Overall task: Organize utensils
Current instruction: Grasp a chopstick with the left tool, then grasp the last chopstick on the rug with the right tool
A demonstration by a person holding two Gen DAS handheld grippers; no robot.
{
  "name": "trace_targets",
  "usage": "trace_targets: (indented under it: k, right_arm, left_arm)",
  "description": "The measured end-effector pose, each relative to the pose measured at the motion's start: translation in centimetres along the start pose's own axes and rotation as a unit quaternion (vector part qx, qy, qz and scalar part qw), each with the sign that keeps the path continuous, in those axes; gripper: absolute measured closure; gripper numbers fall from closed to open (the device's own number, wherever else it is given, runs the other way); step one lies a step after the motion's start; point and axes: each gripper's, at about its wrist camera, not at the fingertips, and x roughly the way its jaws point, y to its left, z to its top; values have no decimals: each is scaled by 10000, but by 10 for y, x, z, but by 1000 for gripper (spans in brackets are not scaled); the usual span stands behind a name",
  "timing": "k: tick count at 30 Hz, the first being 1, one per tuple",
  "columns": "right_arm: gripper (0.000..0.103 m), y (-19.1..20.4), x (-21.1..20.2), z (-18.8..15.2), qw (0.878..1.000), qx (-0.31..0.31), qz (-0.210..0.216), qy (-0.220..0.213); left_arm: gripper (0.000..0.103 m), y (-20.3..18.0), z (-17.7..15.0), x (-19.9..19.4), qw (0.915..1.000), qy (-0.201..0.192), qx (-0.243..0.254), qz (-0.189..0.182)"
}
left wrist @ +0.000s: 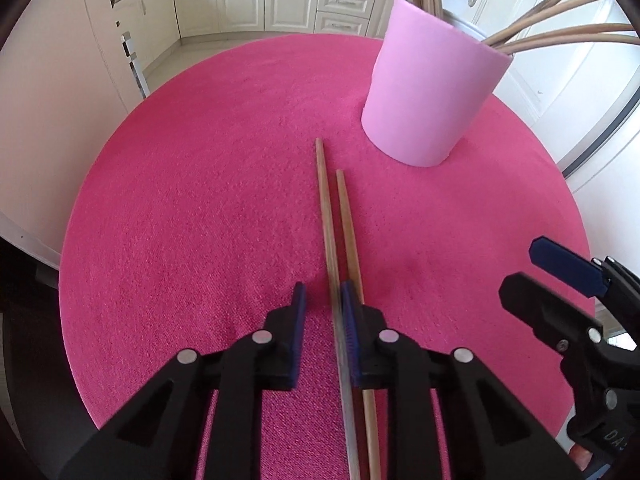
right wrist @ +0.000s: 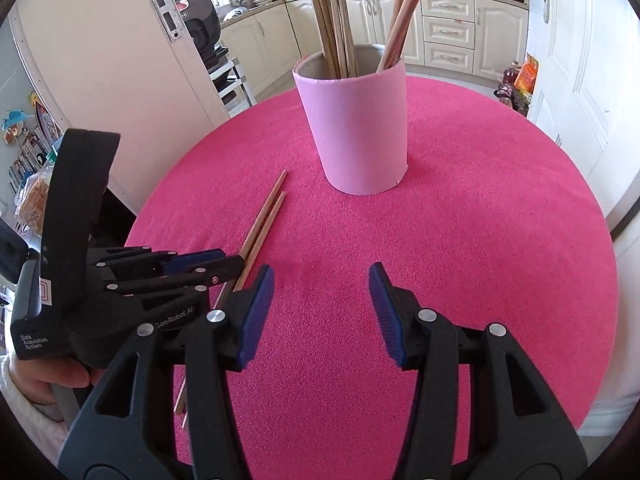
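Two wooden chopsticks [left wrist: 340, 224] lie on the pink table [left wrist: 192, 208] near the pink holder [left wrist: 428, 92], the left tool [left wrist: 322, 316], marked "GenRobot.AI" and "Data Acquisition System", narrowed around one without clearly pinching it, the right tool [right wrist: 322, 312] apart.

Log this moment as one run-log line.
left gripper: narrowed around one chopstick, grip unclear | right gripper: open, empty | second chopstick: on cloth | holder: upright

A: Both grippers, left gripper [left wrist: 322, 300] and right gripper [right wrist: 322, 280], have matte black plastic linkage fingers, silver round rivets at the pivots and ribbed blue pads.

B: The left unit's body carries white lettering, "Data Acquisition System", and a black strap [right wrist: 78, 176]. A white sleeve [right wrist: 24, 400] shows at the wrist.
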Motion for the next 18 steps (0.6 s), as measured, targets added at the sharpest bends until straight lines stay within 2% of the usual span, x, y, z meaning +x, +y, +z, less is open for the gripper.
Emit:
trace_targets:
  k: [3, 4, 9, 18]
  right_arm:
    - [54, -2, 2, 1, 10000, 17, -16, 32]
    - [54, -2, 3, 1, 10000, 19, -27, 55]
    - [54, 3, 10, 4, 9997, -2, -79, 225]
    - [54, 43, 44, 15, 9953, -34, 405, 884]
  left_arm:
    - [87, -7, 6, 3, 9997, 26, 102, 222]
    - [96, -6, 7, 4, 9997, 19, 83, 246]
    - [97, 13, 1, -1, 9994, -135, -304, -95]
    - [97, 52, -17, -30, 9944, -538, -835, -363]
